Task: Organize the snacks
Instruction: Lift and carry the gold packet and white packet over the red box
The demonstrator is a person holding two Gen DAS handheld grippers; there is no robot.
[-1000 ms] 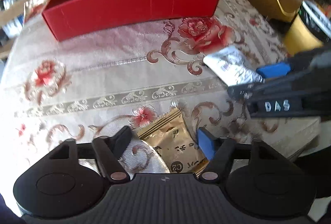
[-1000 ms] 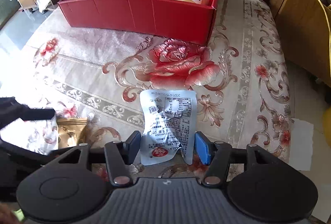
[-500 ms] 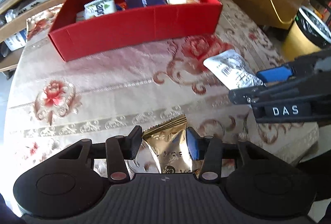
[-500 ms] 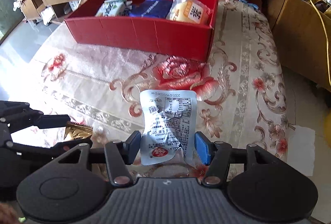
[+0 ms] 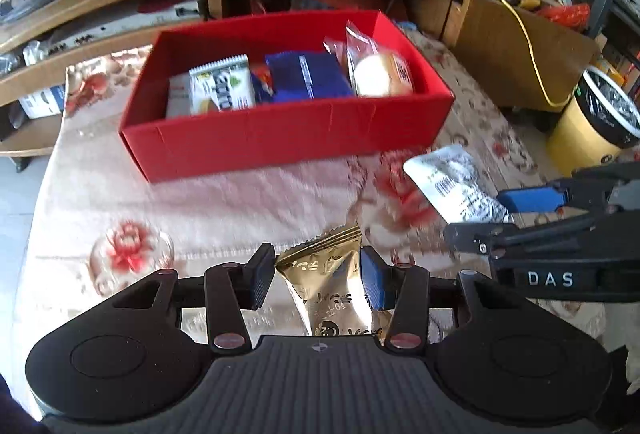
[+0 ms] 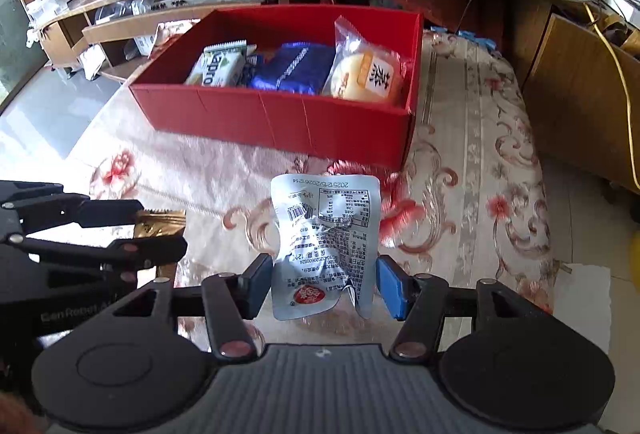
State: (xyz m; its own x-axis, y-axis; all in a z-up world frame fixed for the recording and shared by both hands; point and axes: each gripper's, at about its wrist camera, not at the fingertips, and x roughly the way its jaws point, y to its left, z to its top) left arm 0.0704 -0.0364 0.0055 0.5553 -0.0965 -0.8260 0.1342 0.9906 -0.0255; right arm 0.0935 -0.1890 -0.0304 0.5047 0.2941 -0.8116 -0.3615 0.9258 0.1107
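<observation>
Holding a snack packet in each gripper, above the flowered tablecloth [image 5: 100, 193] in front of the red box [image 5: 280, 137].

The left gripper [image 5: 318, 276] is clamped on a gold packet [image 5: 332, 294]; the right gripper [image 6: 324, 284] pinches a silver packet [image 6: 326, 234], printed side up. Both packets hang clear of the cloth. Inside the box lie a green-and-white wafer pack [image 6: 218, 67], a blue packet [image 6: 294, 67] and a wrapped bun [image 6: 366, 75], side by side.

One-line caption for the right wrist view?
Right hand-held gripper holds a silver snack packet before the red box.
</observation>
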